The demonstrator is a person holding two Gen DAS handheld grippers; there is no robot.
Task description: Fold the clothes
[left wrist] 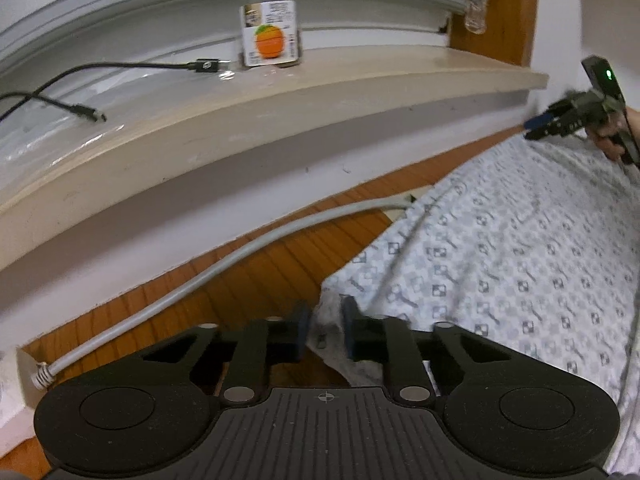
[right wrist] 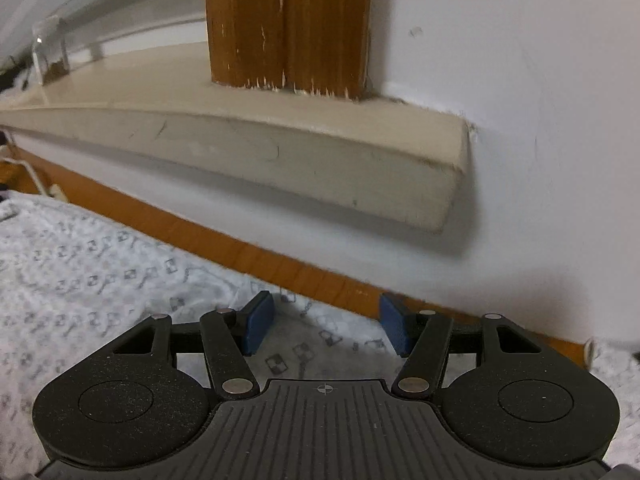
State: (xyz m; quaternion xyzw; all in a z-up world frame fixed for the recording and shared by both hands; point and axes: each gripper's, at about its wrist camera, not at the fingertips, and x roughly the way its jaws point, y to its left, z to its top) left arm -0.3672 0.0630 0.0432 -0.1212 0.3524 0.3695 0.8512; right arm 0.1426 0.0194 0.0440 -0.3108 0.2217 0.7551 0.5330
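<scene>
The patterned garment (left wrist: 500,264) is lying spread over the wooden table (left wrist: 256,276), just below the beige window sill (left wrist: 280,120), its far edge running alongside the wall under that sill. Whether it is lying flat for a fold to come or has been folded over already, I cannot tell from here — the cloth shows one broad, slightly rumpled sheet.

The left gripper (left wrist: 325,330) is working at the garment's corner farthest from the sill's end, its blue pads drawn narrow with a pinch of fabric gathered between them. The right gripper (right wrist: 326,326) is hovering low over the cloth beneath the sill's end, near the wooden post (right wrist: 288,24), with its jaws standing wide and nothing between them; fabric is showing through the gap.

A grey cable (left wrist: 200,276) is trailing across the table under the sill and meeting the garment's edge — if that edge is lifted, the cable may drag along or snag. The left pinch is looking shallow, so the corner might slip out under tension. With only one side held, a pull would skew the cloth. On the sill a jar (left wrist: 270,20) and a black cord (left wrist: 100,72) are sitting, within reach of a high swing.
</scene>
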